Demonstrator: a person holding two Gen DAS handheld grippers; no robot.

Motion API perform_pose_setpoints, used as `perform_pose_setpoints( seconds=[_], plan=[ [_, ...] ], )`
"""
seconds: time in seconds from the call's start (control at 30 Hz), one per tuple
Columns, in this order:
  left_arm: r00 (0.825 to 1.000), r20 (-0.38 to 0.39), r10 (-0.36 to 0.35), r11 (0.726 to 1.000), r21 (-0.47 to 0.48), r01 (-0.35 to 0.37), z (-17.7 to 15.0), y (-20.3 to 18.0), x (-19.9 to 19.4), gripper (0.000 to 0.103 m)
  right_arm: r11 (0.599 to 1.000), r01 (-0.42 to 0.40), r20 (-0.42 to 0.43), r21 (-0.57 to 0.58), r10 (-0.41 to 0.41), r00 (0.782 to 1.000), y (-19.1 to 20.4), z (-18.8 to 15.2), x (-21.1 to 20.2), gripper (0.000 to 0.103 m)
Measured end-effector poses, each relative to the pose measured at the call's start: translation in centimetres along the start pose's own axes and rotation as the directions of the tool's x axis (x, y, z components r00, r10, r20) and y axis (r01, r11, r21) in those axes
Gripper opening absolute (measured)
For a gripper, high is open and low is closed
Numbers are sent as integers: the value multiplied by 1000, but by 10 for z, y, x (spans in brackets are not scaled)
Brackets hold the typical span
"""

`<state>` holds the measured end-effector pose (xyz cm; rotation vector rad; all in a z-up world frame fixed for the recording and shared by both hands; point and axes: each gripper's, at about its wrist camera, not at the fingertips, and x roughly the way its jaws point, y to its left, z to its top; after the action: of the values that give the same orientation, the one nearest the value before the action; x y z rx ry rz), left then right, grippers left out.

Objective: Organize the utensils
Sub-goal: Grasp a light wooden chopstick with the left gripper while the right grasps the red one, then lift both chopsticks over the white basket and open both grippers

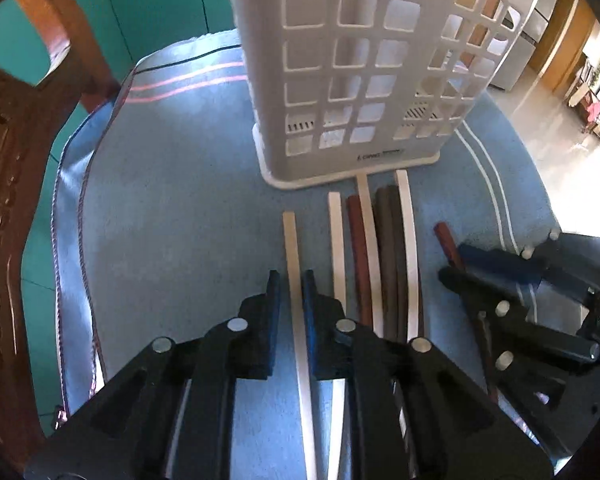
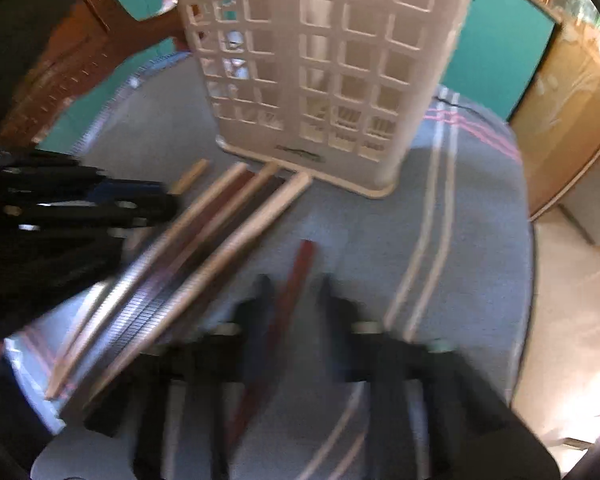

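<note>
Left wrist view: left claw [image 1: 291, 280] straddles a pale chopstick [image 1: 296, 280], unclamped; right claw [image 2: 294, 286] apart around a red chopstick [image 2: 290, 292]. Either could roll away on closing.

Both grippers [image 1: 291, 280] [image 2: 294, 286] are black angular frames — round silver pins, dark blue finger pads [image 1: 309, 288]

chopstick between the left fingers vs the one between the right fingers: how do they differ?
The left gripper straddles a pale chopstick; the right gripper straddles a reddish-brown chopstick. The pale one lies beside the main row of sticks; the reddish one lies apart from it. Both rest flat on the blue cloth, pointing toward the white basket.
</note>
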<state>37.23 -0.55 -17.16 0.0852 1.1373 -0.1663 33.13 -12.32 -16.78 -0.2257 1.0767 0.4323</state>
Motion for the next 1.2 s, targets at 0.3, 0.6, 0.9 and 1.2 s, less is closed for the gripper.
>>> perform_pose_setpoints(
  seconds=[0.3,0.6,0.9,1.2],
  plan=[
    [983,177,-35,999,-20,39,-21,-6,-84,7,986,-148,208,74,130,969,-32,2,-63,7],
    [869,492,-55,997,-12,70,-40,-4,-240,7,964,-254,507,76,182,843,-47,-7,-209,7],
    [666,745,-33,985,-89,148,25,21,-336,7,965,-222,767,138,38,640,-63,53,-304,7],
    [732,679,56,971,-207,117,64,32,-252,7,948,-139,737,285,-124,665,-88,81,-255,7]
  ],
)
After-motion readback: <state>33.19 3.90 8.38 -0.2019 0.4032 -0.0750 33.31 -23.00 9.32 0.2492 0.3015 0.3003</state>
